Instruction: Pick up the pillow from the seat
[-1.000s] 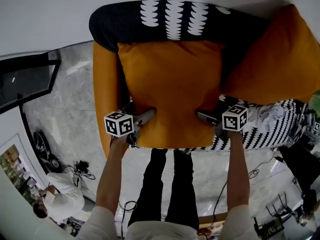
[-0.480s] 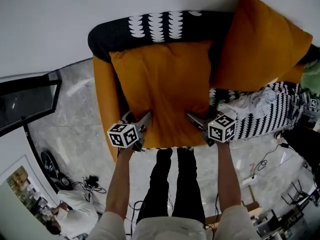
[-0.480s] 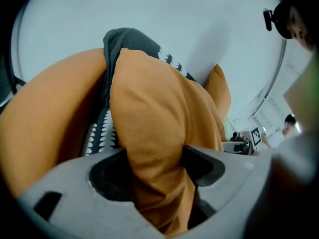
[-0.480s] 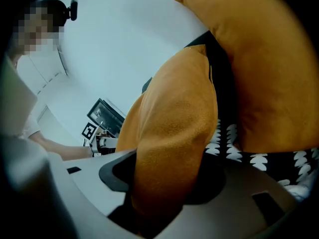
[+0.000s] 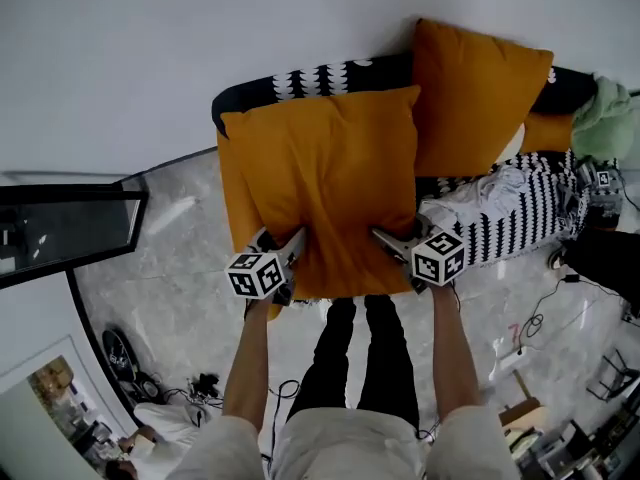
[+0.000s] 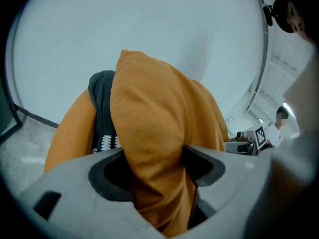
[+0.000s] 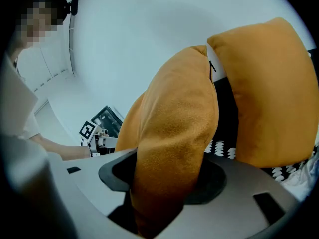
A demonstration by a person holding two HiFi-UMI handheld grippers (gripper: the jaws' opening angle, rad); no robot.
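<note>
Where the pillow point(image 5: 330, 188) is: held by its near edge over the left end of the sofa point(image 5: 300, 78).
Left gripper point(image 5: 292, 246): jaws have just been closing; they clamp the pillow's near left corner.
Right gripper point(image 5: 388, 240): jaws have just been closing; they pinch the near right corner.
Second pillow point(image 5: 480, 93): just right, against the backrest.

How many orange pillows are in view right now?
2. One pillow is clamped by the left gripper and right gripper; the other pillow leans on the sofa back, right. More may be hidden.

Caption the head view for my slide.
The left gripper and right gripper each clamp the orange pillow's near edge over the sofa.
</note>
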